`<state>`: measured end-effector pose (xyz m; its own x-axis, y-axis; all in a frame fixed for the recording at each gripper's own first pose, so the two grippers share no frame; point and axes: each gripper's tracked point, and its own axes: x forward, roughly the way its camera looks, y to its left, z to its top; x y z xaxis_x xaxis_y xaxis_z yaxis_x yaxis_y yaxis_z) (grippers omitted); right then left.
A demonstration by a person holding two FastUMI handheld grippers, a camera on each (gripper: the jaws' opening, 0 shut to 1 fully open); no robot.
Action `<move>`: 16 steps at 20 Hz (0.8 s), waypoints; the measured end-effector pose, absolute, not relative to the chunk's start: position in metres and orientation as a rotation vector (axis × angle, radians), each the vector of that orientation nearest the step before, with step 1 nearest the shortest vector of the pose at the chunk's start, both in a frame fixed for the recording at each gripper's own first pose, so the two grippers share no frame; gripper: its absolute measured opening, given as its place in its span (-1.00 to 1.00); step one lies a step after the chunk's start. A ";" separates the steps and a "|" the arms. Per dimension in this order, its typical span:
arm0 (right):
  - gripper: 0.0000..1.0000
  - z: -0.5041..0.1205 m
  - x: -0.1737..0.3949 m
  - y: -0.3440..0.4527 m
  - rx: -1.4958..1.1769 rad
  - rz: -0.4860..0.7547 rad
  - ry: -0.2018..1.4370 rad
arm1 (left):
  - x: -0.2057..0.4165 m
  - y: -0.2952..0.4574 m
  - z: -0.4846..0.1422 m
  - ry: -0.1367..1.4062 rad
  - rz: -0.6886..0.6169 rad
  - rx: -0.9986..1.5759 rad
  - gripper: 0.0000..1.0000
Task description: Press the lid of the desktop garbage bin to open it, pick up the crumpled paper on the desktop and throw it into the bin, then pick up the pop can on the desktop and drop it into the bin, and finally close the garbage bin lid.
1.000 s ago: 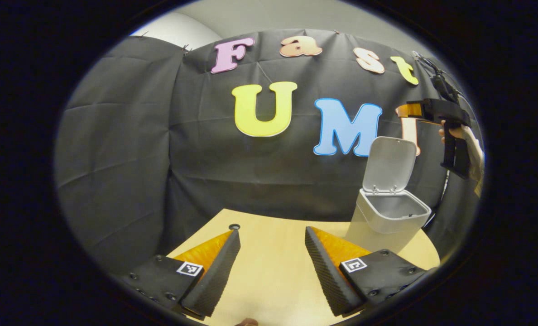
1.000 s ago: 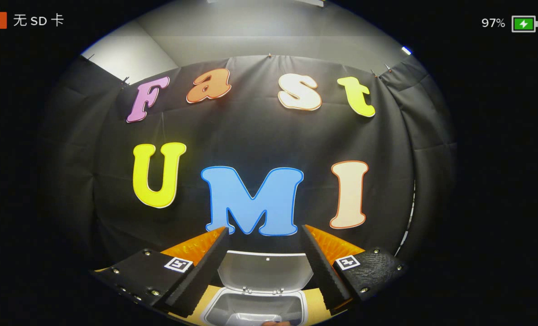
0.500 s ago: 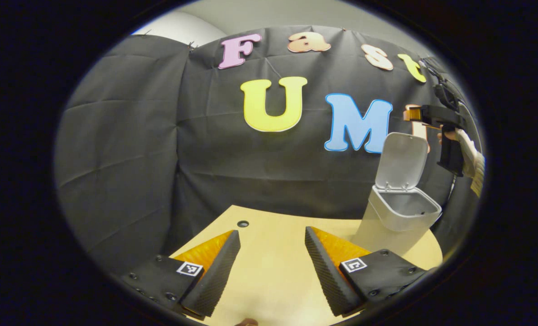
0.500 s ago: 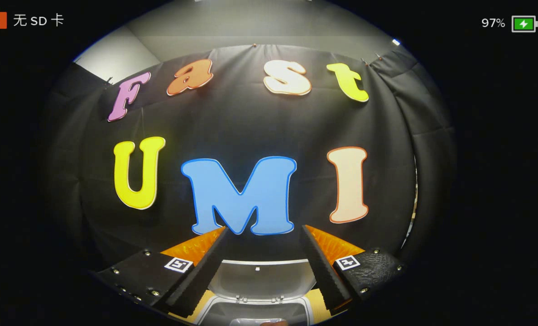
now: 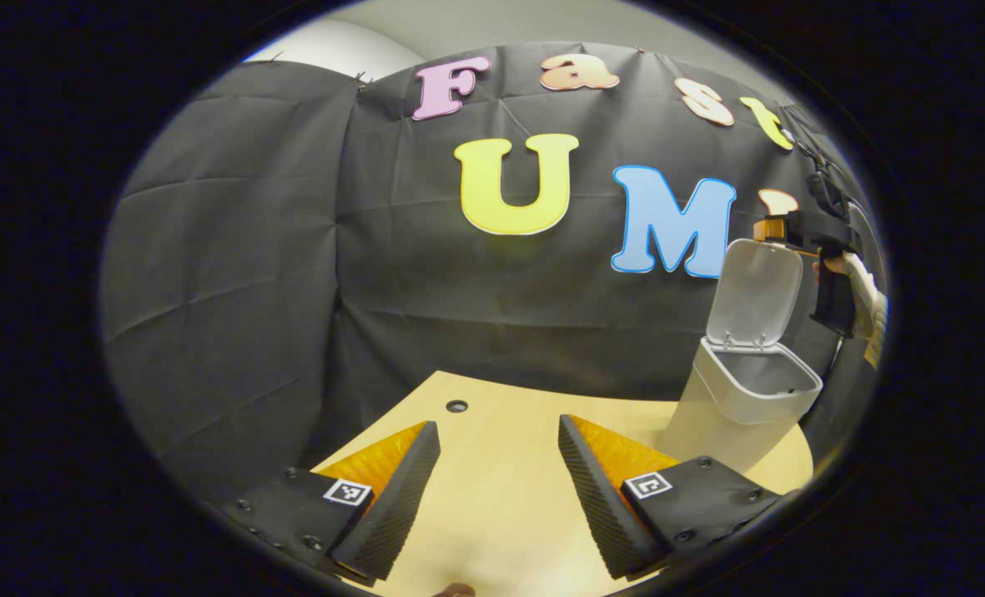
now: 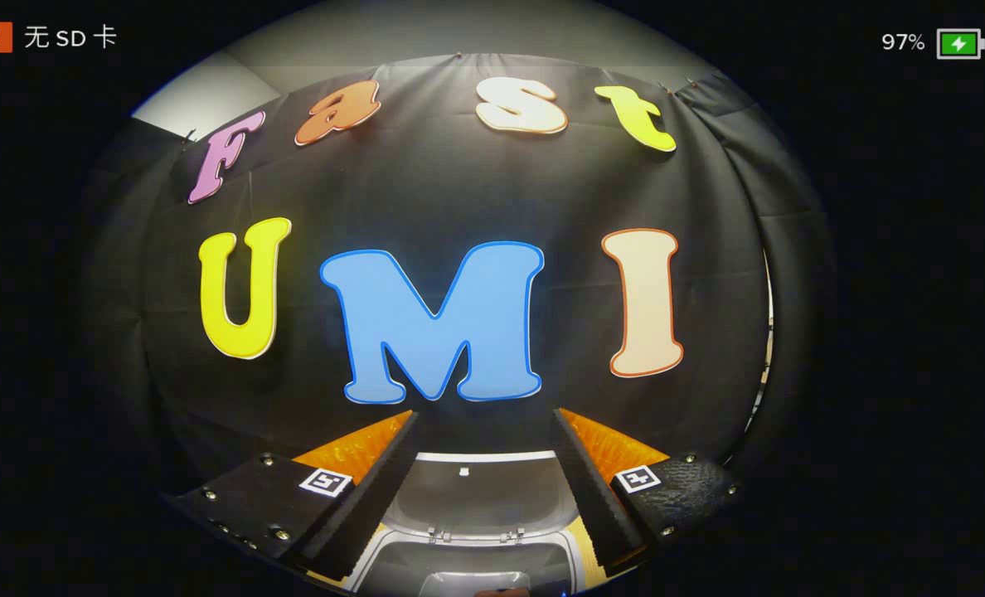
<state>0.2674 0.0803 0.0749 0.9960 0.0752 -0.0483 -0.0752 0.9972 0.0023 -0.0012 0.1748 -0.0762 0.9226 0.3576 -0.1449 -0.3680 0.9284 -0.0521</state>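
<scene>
Left gripper (image 5: 499, 431): fingers spread with nothing between them, poised over the bare counter (image 5: 501, 497). Beyond the tip of its right finger and off to that side stands the garbage bin (image 5: 745, 398), lid (image 5: 754, 290) raised upright. Right gripper (image 6: 484, 423): fingers likewise spread and empty, held above the bin's opening; the open lid shows between and just beyond its fingertips. In the left gripper view, a hand (image 5: 861, 286) holds the right gripper beside the lid's upper edge.
</scene>
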 end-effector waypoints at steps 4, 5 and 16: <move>1.00 0.071 0.252 0.081 -0.011 0.091 0.061 | 0.008 0.163 -0.075 0.131 0.350 -0.093 0.99; 1.00 0.070 0.248 0.081 -0.013 0.095 0.060 | 0.010 0.159 -0.076 0.132 0.343 -0.098 0.99; 1.00 0.031 0.181 0.080 -0.017 0.139 0.043 | -0.001 0.143 -0.074 0.121 0.304 -0.120 0.96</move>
